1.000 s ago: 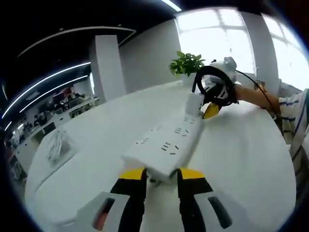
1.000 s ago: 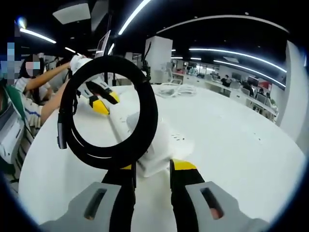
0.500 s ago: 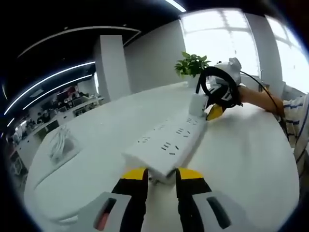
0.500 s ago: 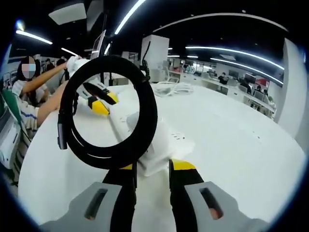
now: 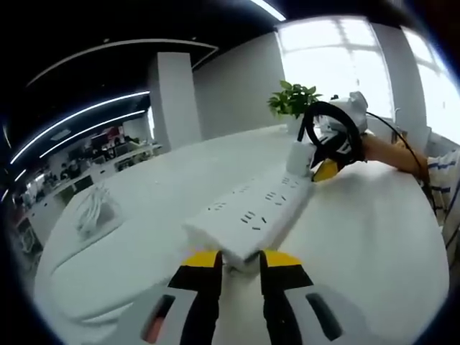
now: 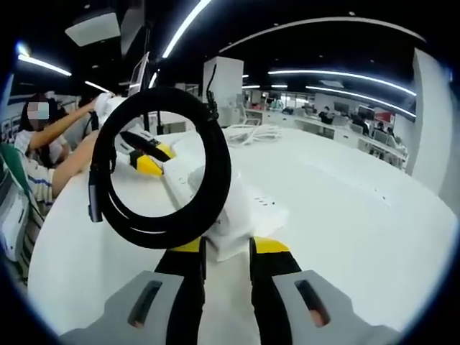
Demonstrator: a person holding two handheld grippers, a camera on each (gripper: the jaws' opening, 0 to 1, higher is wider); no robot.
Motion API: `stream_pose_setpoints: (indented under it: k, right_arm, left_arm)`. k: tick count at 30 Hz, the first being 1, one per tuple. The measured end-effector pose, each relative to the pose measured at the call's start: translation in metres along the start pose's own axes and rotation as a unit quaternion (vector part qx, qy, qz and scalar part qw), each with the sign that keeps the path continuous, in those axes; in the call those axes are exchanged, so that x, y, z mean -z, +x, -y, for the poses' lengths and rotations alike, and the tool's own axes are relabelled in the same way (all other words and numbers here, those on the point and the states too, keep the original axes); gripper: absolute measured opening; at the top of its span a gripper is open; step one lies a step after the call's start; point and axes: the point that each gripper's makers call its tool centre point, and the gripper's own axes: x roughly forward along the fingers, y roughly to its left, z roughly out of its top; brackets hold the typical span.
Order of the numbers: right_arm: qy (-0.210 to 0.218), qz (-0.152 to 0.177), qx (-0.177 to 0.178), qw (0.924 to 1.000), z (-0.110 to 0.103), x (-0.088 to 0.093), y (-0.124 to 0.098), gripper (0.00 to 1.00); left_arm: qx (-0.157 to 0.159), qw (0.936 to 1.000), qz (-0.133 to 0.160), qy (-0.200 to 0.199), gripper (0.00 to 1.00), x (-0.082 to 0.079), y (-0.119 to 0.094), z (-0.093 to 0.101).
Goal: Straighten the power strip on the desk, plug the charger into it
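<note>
Visibly one power strip (image 5: 248, 219), one charger (image 6: 237, 223), apparently gripped at opposite ends.

Open-plan office. Long white desk (image 6: 345, 215) underfoot, rows of workstations (image 6: 338, 126) with seated people at 1 o'clock in right gripper view, linear ceiling light strips (image 6: 338, 72) overhead, potted plant (image 5: 293, 100) by window (image 5: 345, 65) at 1 o'clock in left gripper view.
</note>
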Motion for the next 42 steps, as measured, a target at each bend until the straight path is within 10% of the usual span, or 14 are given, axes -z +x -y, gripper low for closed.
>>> stream_pose_setpoints:
  k: [42]
  right_arm:
    - [0.032, 0.005, 0.020, 0.9993, 0.006, 0.002, 0.004, 0.14]
  left_arm:
    - [-0.027, 0.9993, 0.009, -0.022, 0.15, -0.001, 0.005, -0.011]
